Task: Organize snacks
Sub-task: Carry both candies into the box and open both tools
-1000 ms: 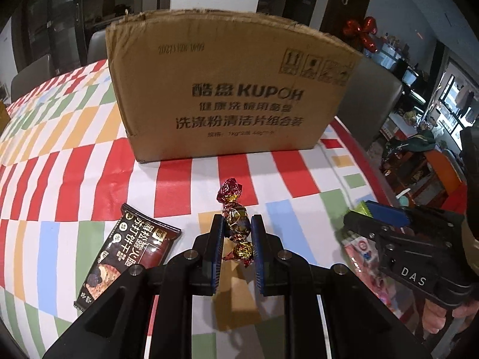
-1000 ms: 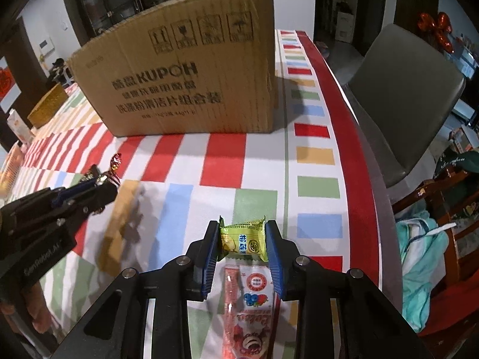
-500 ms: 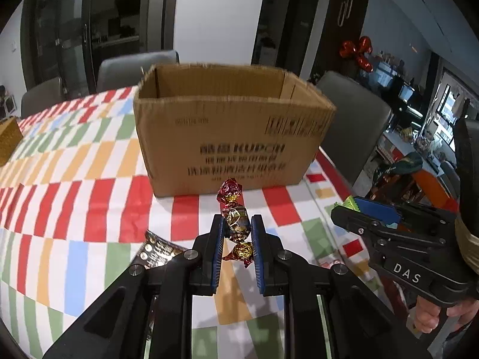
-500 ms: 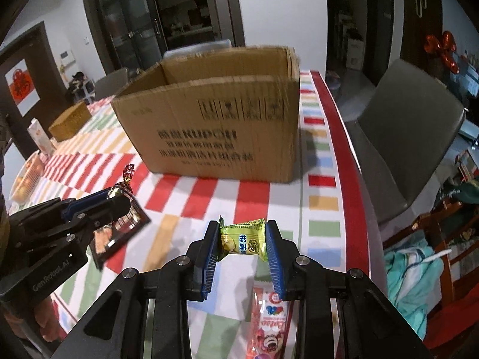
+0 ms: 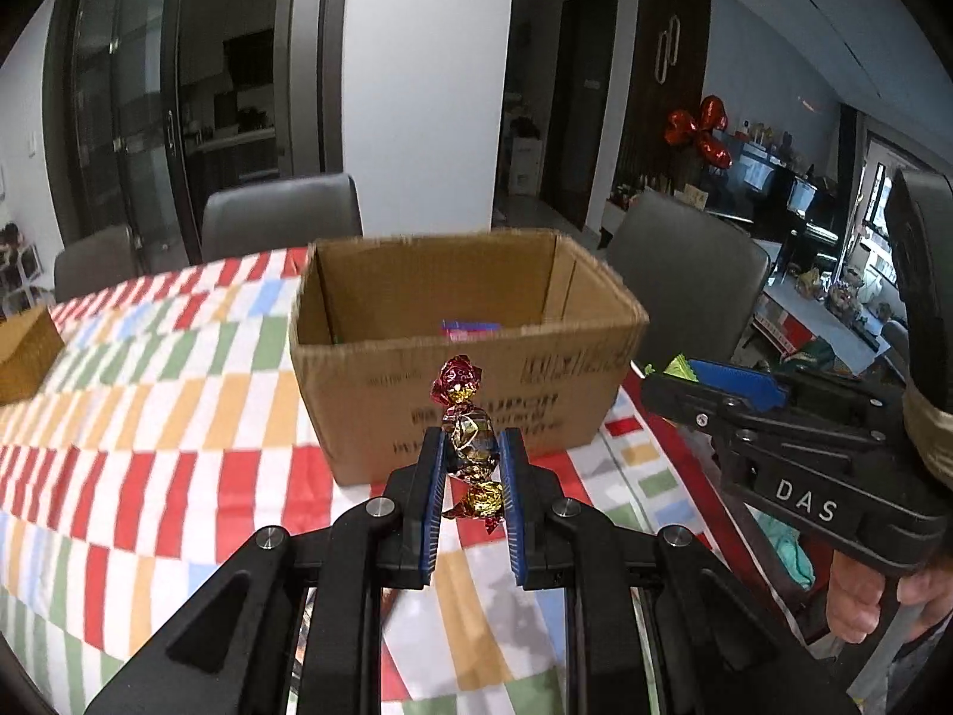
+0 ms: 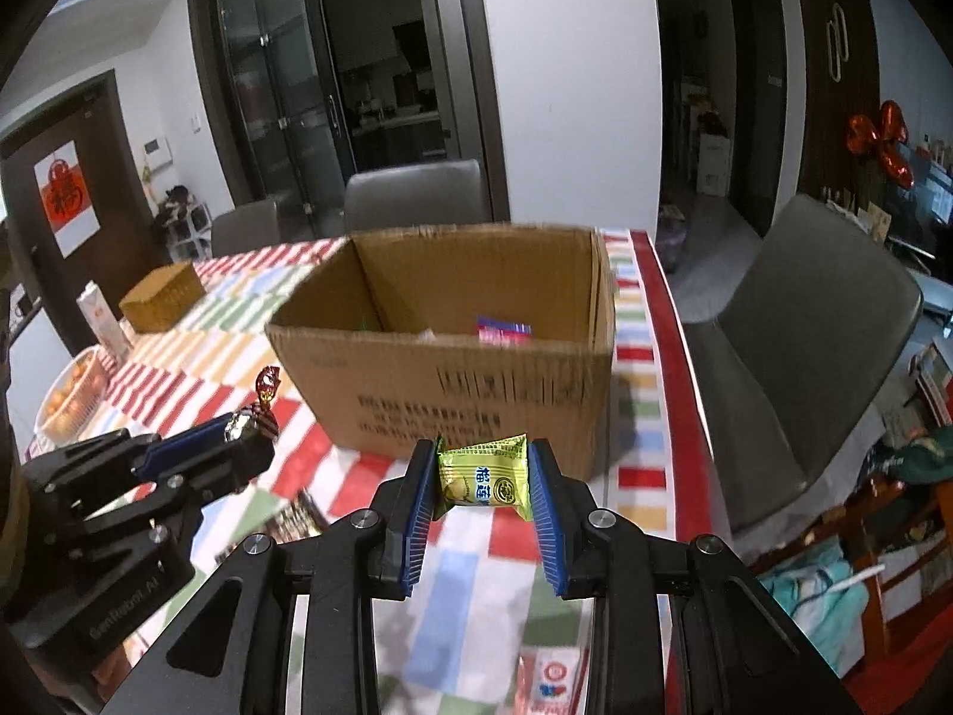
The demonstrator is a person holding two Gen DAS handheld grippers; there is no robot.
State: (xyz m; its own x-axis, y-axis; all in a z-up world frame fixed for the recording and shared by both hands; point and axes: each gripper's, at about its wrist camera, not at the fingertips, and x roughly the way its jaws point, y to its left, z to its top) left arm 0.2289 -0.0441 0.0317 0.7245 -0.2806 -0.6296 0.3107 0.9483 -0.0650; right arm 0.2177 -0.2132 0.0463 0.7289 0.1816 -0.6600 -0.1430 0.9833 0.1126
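Since both loads weigh nothing: left hand-held gripper [image 5: 470, 465] pinches foil candy [image 5: 469, 447] mid-body, slippery wrapper; right hand-held gripper [image 6: 483, 479] clamps yellow pouch [image 6: 485, 476], soft, crushable; box [image 6: 476, 381] ahead.

Left wrist view: above the table, tilted down along its own fingers toward the near wall of the cardboard box [image 5: 464, 381], fairly close; right wrist view: same downward tilt, facing that box [image 6: 452, 393] from right of the other camera, apparently a little nearer; shared: box, striped tablecloth [image 5: 149, 417], each other's gripper.
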